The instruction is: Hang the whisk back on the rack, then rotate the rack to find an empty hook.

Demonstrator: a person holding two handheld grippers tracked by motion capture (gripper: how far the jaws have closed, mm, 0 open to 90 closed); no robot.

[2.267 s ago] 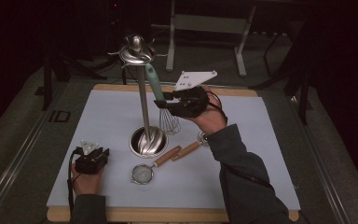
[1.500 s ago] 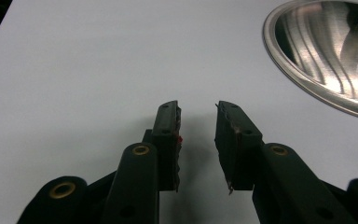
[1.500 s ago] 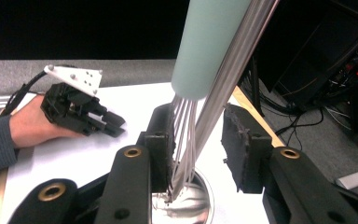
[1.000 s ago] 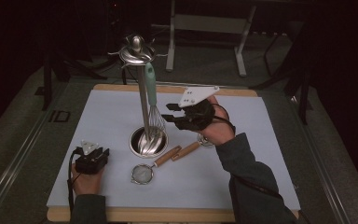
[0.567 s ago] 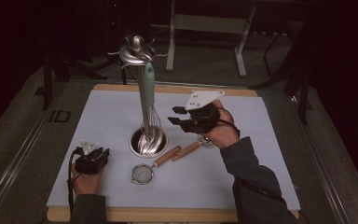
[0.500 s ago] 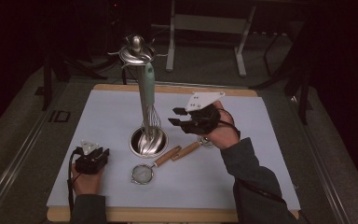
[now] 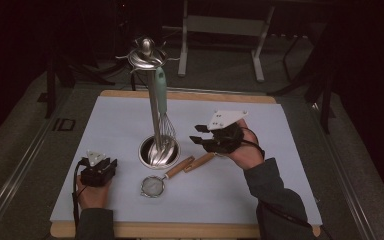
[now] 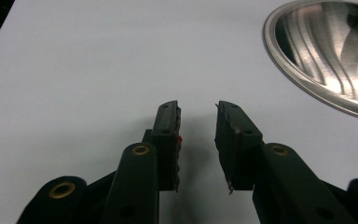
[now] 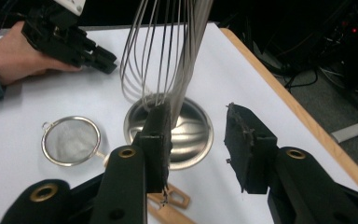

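You've hung the whisk (image 7: 161, 107) on the stand (image 7: 150, 90); your right gripper (image 7: 198, 134), jaws released and just widening, has backed off toward 3 o'clock, nearing the strainer (image 7: 172, 175).

The whisk (image 9: 168, 51) is cut off by the right gripper view's top edge; its wire tips seem hidden behind the near jaw.

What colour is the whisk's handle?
Pale green-blue; the whisk's handle shows best in the high view.
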